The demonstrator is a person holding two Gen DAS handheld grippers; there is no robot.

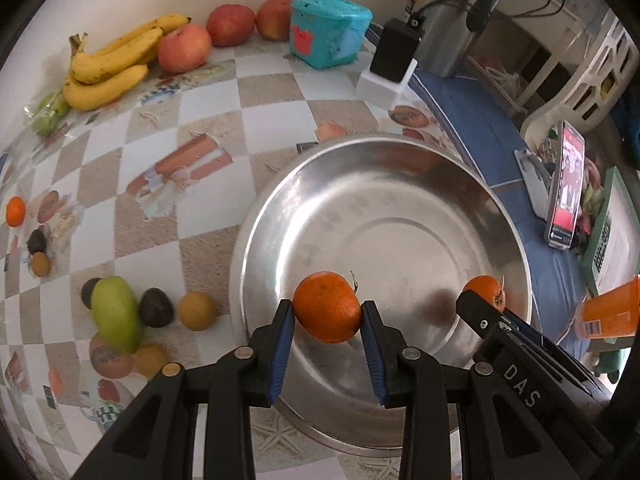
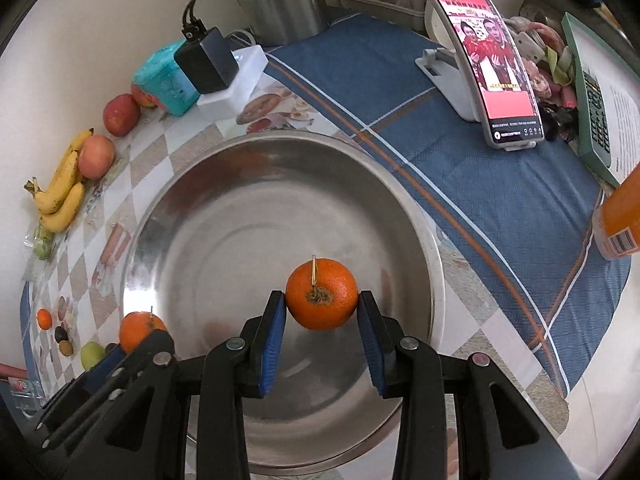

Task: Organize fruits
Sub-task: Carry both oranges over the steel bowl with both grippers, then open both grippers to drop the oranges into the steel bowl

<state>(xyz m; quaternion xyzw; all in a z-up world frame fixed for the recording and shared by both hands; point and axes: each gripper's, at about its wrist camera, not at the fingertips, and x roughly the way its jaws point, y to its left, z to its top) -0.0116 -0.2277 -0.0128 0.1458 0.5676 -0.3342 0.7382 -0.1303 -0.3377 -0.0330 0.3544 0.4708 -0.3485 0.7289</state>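
Note:
A wide steel bowl stands on the checked tablecloth, and both grippers hang over it. My left gripper is shut on a tangerine above the bowl's near left part. My right gripper is shut on a second tangerine, stem end facing the camera, above the bowl's near middle. In the left wrist view the right gripper's tangerine shows at the right. The right wrist view has the left gripper's tangerine at its lower left.
Bananas and red apples line the wall beside a teal box. A green mango, dark and brown round fruits and a small tangerine lie left. A phone on a stand, charger and orange bottle sit right.

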